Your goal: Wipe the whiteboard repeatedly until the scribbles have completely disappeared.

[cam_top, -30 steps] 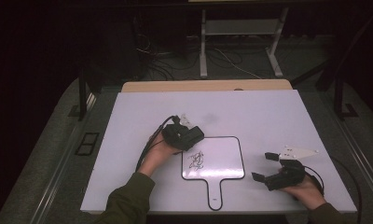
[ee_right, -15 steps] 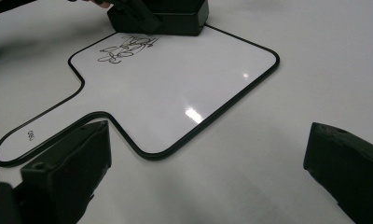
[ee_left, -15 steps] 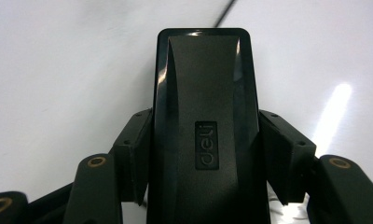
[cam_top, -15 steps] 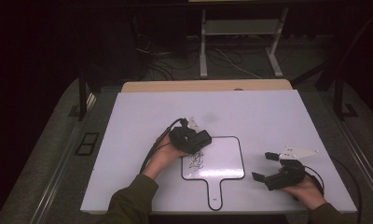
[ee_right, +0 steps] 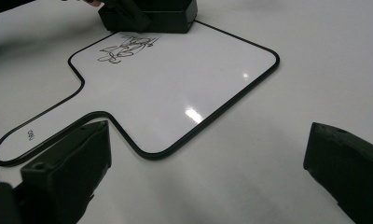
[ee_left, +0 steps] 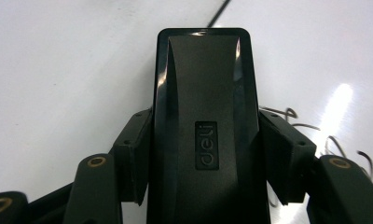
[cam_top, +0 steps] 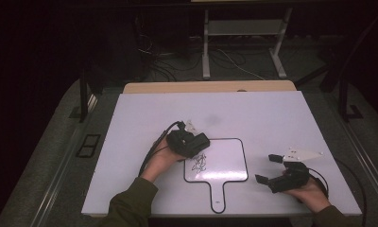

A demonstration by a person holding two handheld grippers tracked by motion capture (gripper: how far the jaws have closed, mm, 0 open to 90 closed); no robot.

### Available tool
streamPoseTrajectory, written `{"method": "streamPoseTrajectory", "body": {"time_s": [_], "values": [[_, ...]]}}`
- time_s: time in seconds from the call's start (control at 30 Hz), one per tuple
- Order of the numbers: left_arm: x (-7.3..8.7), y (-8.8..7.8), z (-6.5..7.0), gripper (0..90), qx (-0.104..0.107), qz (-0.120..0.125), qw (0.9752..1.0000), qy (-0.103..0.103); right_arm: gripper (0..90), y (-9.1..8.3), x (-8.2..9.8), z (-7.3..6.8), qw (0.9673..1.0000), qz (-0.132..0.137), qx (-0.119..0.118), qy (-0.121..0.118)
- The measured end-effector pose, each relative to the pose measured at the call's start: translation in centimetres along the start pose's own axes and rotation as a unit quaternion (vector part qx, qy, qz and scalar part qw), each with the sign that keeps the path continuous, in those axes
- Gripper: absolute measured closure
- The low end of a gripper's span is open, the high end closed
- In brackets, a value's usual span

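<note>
Your left gripper (ee_left: 201, 172) is clamping a black eraser (ee_left: 205, 116), one pad pressing on each long side. The eraser's long axis is running straight out along the jaws, its rounded far end pointing away from your hand and reaching well past the fingertips. In the high view you are holding the eraser (cam_top: 199, 142) over the upper left corner of the paddle-shaped whiteboard (cam_top: 229, 156), just above the black scribble (cam_top: 199, 164). Your right gripper (cam_top: 271, 169) is resting on the white table (cam_top: 272, 113) right of the board, its jaws standing wide apart with nothing between them.
</note>
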State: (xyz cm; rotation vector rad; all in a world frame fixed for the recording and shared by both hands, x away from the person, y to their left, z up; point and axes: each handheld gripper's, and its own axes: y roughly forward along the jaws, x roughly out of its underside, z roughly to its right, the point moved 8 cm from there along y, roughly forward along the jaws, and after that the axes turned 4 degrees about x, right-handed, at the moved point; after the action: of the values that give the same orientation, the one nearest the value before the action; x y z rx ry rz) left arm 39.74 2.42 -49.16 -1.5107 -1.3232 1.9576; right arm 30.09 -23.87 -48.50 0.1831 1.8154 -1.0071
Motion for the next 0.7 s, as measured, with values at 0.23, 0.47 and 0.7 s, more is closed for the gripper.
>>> {"method": "streamPoseTrajectory", "body": {"time_s": [0.23, 0.47, 0.7], "values": [[-0.4, 0.3, 1.9, 39.5, 0.017, -0.006, 0.9994, 0.030, 0.0, 0.0, 0.0, 0.0, 1.0000, 0.000, 0.000, -0.001], [-0.6, 0.4, 1.8, 39.5, 0.021, -0.005, 0.9994, 0.029, 0.0, 0.0, 0.0, 0.0, 1.0000, 0.000, 0.001, 0.000], [0.1, 0.0, 0.3, 39.5, 0.007, 0.003, 1.0000, -0.001, 0.0, 0.0, 0.0, 0.0, 1.0000, 0.000, 0.000, 0.000]]}}
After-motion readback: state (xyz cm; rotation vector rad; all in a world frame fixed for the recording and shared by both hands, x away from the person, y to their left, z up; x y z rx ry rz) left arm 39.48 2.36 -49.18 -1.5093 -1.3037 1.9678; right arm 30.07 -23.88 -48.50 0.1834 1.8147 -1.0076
